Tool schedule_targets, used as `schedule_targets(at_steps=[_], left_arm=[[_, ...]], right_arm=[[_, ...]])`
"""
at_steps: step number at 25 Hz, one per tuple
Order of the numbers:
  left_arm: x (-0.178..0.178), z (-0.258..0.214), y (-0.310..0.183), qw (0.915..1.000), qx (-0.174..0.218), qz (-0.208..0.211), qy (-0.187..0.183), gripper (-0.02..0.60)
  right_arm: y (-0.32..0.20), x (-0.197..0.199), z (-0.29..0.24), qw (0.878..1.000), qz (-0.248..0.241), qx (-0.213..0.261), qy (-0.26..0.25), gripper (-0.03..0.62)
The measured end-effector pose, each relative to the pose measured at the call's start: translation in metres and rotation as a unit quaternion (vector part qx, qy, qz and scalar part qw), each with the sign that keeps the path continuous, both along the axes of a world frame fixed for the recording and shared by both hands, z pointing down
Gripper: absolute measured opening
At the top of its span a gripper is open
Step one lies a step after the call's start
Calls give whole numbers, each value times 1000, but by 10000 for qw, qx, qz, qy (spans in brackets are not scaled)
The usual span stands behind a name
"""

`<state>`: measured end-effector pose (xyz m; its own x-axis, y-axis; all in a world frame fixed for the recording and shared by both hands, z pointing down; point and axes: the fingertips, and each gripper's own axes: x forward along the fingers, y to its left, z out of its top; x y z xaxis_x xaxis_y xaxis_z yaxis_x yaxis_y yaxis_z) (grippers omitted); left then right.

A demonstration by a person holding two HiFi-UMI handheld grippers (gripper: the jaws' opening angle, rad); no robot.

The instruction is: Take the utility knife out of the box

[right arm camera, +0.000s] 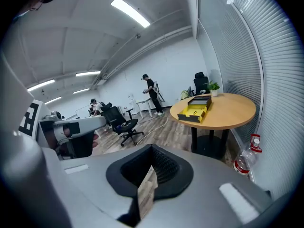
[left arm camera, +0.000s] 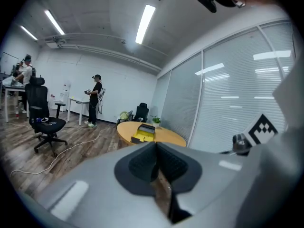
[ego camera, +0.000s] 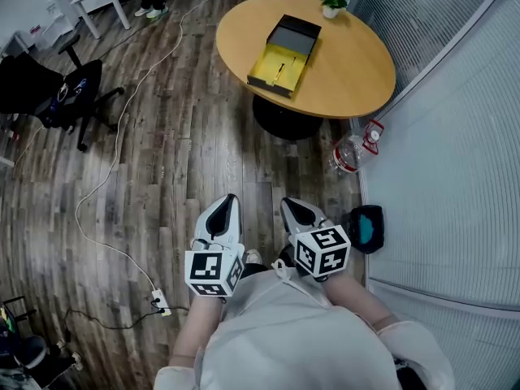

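Observation:
An open black box (ego camera: 283, 54) with a yellow insert lies on the round wooden table (ego camera: 349, 67), far ahead of me. A thin dark item (ego camera: 279, 71) rests in the yellow part; it is too small to tell whether it is the utility knife. My left gripper (ego camera: 230, 201) and right gripper (ego camera: 289, 205) are held close to the body, side by side over the floor, both shut and empty. The left gripper view has its shut jaws (left arm camera: 155, 148) with the box (left arm camera: 144, 133) small in the distance. From the right gripper (right arm camera: 152, 158), the box (right arm camera: 197, 109) sits on the table (right arm camera: 230, 112).
A black office chair (ego camera: 65, 92) stands at the left, and a white cable with a power strip (ego camera: 160, 303) runs across the wood floor. A plastic bottle (ego camera: 348, 154) lies by the table's foot. A potted plant (ego camera: 331, 2) sits on the table. A blinds-covered glass wall (ego camera: 455, 136) runs along the right. A person (left arm camera: 96, 99) stands far back.

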<state>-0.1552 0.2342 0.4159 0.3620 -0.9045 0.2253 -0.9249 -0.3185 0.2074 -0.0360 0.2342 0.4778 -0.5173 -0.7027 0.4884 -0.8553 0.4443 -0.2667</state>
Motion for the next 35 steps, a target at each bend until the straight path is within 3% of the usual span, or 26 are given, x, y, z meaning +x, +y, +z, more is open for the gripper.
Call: schedule_targets(at_steps=[12, 20, 29, 35], left_arm=[[-40, 19, -64, 9998, -131, -179, -11, 6], [-39, 19, -182, 9996, -249, -69, -75, 6], [-10, 21, -323, 9992, -220, 223, -247, 6], [8, 21, -381, 9982, -244, 447, -303, 6]], right_arm=[[-73, -35, 18, 9999, -92, -81, 94, 0], [-197, -35, 12, 10000, 44, -73, 14, 0], [-331, -6, 18, 9996, 271, -114, -16, 0], [-381, 17, 8, 9984, 532, -111, -123, 0]])
